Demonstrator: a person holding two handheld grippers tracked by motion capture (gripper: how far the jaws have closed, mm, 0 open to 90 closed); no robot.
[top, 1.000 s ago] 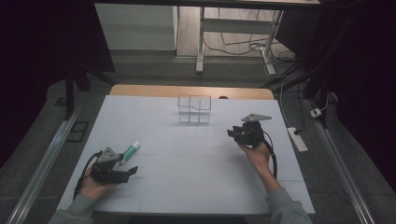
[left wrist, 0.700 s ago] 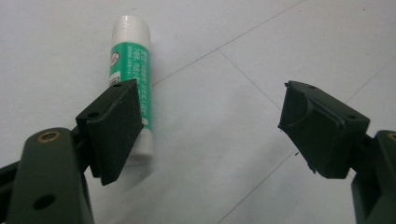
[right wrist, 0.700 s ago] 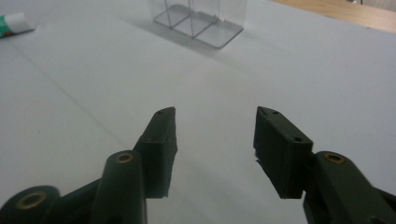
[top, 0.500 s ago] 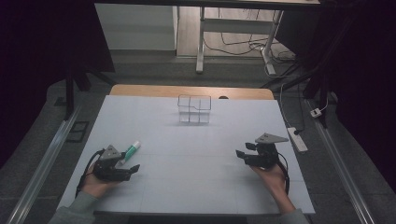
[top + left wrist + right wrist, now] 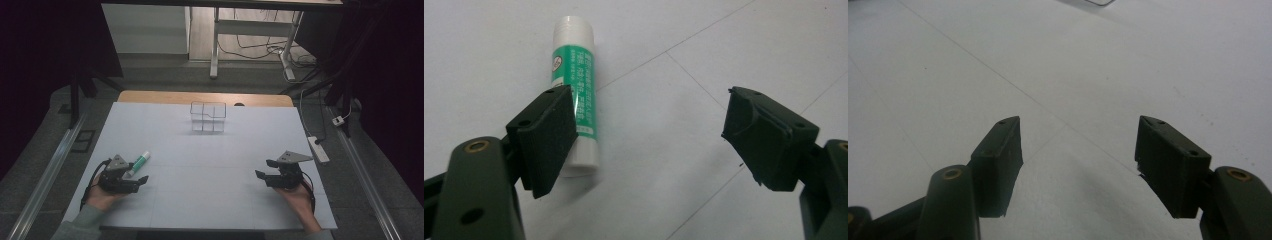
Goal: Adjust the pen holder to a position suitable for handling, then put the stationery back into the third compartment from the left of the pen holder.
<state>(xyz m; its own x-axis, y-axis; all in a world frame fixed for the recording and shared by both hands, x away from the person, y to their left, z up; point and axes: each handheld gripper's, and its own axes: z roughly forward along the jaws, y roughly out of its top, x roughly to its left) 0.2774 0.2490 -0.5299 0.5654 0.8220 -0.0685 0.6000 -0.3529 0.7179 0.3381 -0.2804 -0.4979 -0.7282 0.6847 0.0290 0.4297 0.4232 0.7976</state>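
Note:
A green and white glue stick point(image 5: 138, 163) point(image 5: 574, 100) lies on the white table sheet point(image 5: 210, 165) at the near left. My left gripper point(image 5: 143, 180) point(image 5: 649, 135) rests low on the sheet just beside it, open, with the stick behind its left jaw and outside the gap. At the near right my right gripper point(image 5: 264, 169) point(image 5: 1078, 160) sits low over bare sheet. Its jaws have just been opening and stand wide with nothing between them. A clear acrylic organiser box point(image 5: 208, 117) with compartments stands at the far middle.
Bare wooden tabletop point(image 5: 150, 97) shows past the sheet's far edge. Metal rails point(image 5: 45, 185) run along both sides of the table. A white power strip point(image 5: 318, 148) lies on the floor to the right, and desk legs with cables point(image 5: 250, 45) stand beyond.
My right gripper has moved from mid-table right back toward the near right edge and opened wider. The left gripper and the glue stick have stayed put.

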